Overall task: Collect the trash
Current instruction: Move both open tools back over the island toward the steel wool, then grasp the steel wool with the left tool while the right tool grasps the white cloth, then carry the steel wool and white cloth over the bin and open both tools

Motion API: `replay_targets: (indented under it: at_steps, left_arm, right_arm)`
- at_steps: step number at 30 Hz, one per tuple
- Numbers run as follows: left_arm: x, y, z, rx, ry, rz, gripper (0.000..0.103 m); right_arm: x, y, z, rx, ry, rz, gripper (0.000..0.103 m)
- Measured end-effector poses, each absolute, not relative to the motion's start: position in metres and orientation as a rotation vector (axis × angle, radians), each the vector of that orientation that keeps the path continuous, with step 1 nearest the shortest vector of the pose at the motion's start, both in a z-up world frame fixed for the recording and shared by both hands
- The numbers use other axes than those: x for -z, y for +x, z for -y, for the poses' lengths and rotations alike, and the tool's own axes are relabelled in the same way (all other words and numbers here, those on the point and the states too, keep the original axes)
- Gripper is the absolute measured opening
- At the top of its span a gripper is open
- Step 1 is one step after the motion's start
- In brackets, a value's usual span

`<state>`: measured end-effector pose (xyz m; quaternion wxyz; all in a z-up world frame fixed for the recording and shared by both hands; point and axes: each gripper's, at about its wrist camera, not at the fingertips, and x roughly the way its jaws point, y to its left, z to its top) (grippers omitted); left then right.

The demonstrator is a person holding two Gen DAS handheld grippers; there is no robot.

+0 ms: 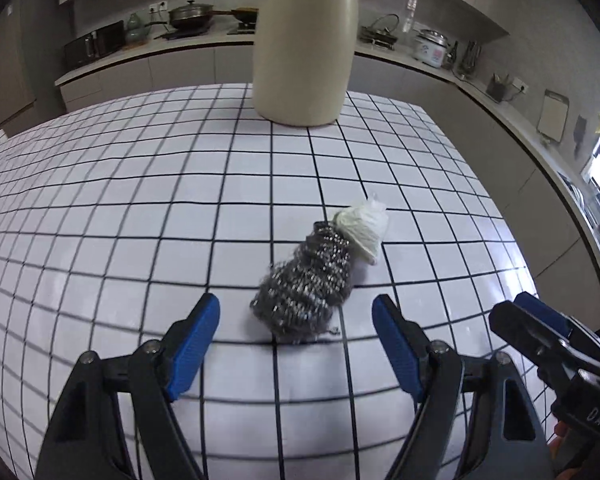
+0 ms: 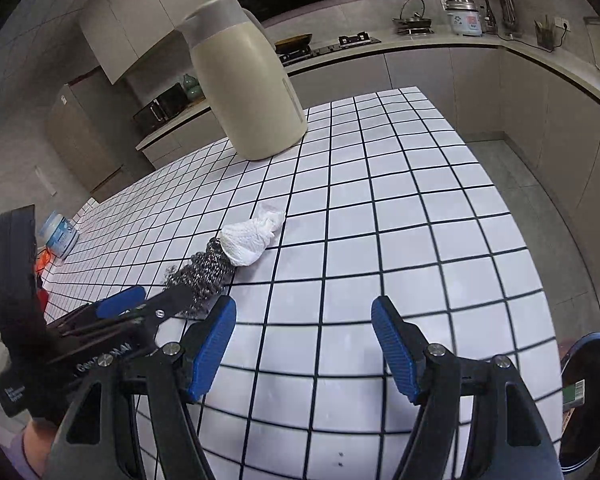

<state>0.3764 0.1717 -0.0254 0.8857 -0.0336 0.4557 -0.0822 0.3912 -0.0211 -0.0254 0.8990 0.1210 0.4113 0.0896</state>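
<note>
Your left hand-held gripper (image 1: 296, 340) is spread wide, its blue pads (image 1: 194, 346) held apart on either side of the steel wool scrubber (image 1: 306, 292), which sits just ahead of the fingertips; neither pad touches it. You hold this one low and nearly level over the table (image 1: 100, 200), pointing forward along the tiles. Your right hand-held gripper (image 2: 304, 344) is just as wide and grasps nothing; only bare tiles lie between its pads (image 2: 394, 350). You have it tilted down toward the table, just to the right of the left one, whose black frame and blue pad cross the lower left of the right wrist view.

The scrubber lies on the white, black-grouted table with a crumpled white tissue wad (image 1: 364, 232) touching its far end; the two form one line running away from you. From the right wrist the same pair shows left of centre, the tissue (image 2: 254, 236) further out and the scrubber (image 2: 206, 276) partly hidden behind the left gripper's finger.

A tall cream thermos jug (image 1: 306, 48) stands upright further back on the table, well apart from the trash. A small jar with a blue label (image 2: 60, 236) sits near the table's far left edge. A dark round bin (image 2: 590, 396) shows below the table's right edge, with a green box inside it.
</note>
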Motion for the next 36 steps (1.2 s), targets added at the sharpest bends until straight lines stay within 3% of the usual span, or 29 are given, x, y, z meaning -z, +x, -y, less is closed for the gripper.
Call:
replay_targets:
  at_steps: [4,6,7,10,20,23,26,36]
  left_arm:
    - [0.033,0.391,-0.170,0.203,-0.056,-0.959,0.080]
    - [0.037,0.393,-0.177,0.215,-0.061,-0.961,0.071]
    - [0.040,0.393,-0.181,0.209,-0.052,-0.958,0.054]
    - [0.043,0.393,-0.201,0.193,-0.075,-0.941,0.047]
    - [0.040,0.383,-0.238,0.159,-0.114,-0.921,0.042]
    - [0.040,0.381,-0.238,0.163,-0.116,-0.918,0.042]
    - [0.037,0.378,-0.235,0.169,-0.120,-0.909,0.041]
    - [0.009,0.345,-0.177,0.244,-0.097,-0.847,0.041]
  right_arm:
    - [0.028,0.407,0.015,-0.170,0.244,-0.859,0.072]
    - [0.030,0.417,0.010,-0.166,0.244,-0.866,0.072]
    - [0.031,0.421,0.007,-0.167,0.245,-0.869,0.072]
    - [0.035,0.438,-0.005,-0.179,0.247,-0.878,0.072]
    - [0.061,0.487,-0.056,-0.255,0.237,-0.918,0.071]
    - [0.064,0.488,-0.060,-0.248,0.206,-0.906,0.046]
    - [0.063,0.484,-0.056,-0.251,0.203,-0.887,0.041]
    - [0.028,0.420,0.009,-0.232,0.202,-0.811,0.040]
